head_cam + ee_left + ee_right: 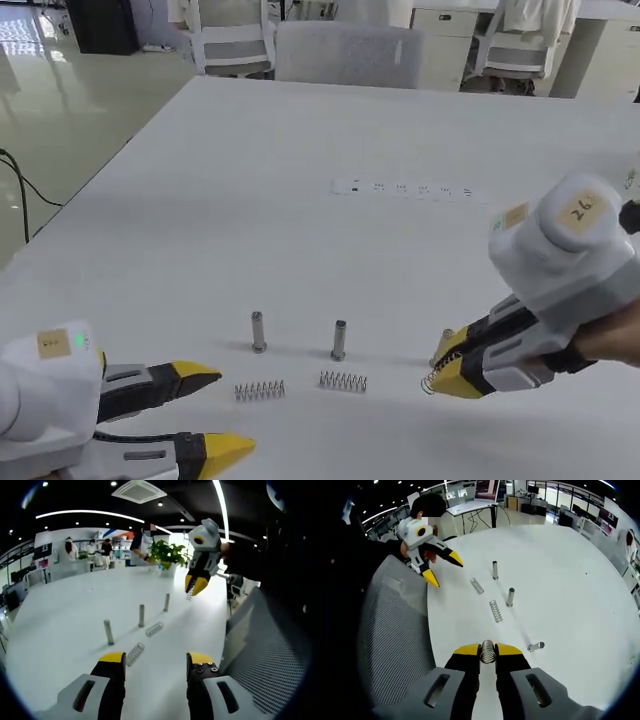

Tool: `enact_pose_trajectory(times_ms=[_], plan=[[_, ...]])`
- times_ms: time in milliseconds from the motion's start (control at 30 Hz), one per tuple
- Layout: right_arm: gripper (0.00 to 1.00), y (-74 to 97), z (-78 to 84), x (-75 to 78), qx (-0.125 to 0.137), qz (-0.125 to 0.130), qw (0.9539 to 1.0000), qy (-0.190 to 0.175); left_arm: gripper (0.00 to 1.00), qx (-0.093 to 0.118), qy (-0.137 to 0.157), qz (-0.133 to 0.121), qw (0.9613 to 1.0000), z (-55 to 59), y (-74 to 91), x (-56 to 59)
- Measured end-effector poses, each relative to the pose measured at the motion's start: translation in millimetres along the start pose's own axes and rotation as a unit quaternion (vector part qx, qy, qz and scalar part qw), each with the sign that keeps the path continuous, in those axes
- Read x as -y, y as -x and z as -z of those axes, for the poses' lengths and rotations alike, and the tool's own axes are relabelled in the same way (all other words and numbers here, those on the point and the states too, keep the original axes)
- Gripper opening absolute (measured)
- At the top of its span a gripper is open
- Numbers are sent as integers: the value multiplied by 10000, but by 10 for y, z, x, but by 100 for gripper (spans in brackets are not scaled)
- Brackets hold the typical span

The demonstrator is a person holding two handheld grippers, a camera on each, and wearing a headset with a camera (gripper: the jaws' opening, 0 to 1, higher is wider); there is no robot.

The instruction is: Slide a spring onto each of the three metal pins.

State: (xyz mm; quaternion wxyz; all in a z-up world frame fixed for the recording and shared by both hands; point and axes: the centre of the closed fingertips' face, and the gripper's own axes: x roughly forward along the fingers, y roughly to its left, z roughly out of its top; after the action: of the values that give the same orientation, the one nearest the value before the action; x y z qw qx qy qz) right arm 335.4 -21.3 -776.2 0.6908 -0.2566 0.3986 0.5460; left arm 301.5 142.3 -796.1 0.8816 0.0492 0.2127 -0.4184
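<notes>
three pins to load, and none looks to wear a spring yet.

head view: the right gripper point(452, 378) is clenched on a coil spring point(430, 384) that pokes out past its tips. the third pin point(445, 345) stands just behind those tips, half hidden. trouble i'd expect here: the coil meets the pin slanted and snags on its top, then either tips the pin over or pops out of the jaws. the left gripper point(228, 410) has its jaws parted on nothing. the near loose spring point(260, 390) lies flat just ahead of its tips, with the far loose spring point(343, 381) beyond. the first pin point(258, 332) and second pin point(339, 340) stand upright past them on the white table point(300, 200).

left gripper view: own jaws wide, with the near loose spring point(135, 653) just ahead between them. the pins stand upright in a row running away from the tips. the coil spring hangs end-down off the right gripper point(196, 586), beside the third pin point(166, 602).

right gripper view: the coil spring point(487, 651) is pinched between the tips and seen nearly end-on, so its long axis runs forward out of the jaws. the third pin point(536, 646) sits just right of the tips, apart from the coil. the two axes don't look matched yet.
</notes>
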Motion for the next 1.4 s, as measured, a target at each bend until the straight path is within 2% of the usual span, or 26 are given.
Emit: enact_pose_trajectory(times_ms=[233,500,800,967,1133,1400], plan=[[9,146,11,172,-77,199,9998,4,48,143,57,-131,9998,-42,14,-23],[9,253,12,448,-297,500,9982,117,53,163,93,-163,9997,-39,15,2],[9,166,0,613,-494,517,9972,196,56,149,109,-179,9997,-30,18,40],[9,88,18,686,-702,522,9957,311,58,156,121,-195,9996,-35,18,33],[9,17,42,721,-873,494,9942,381,59,166,125,-203,9996,-32,24,26],[9,-55,61,750,-980,415,9937,344,59,181,141,-201,9995,-22,28,15]])
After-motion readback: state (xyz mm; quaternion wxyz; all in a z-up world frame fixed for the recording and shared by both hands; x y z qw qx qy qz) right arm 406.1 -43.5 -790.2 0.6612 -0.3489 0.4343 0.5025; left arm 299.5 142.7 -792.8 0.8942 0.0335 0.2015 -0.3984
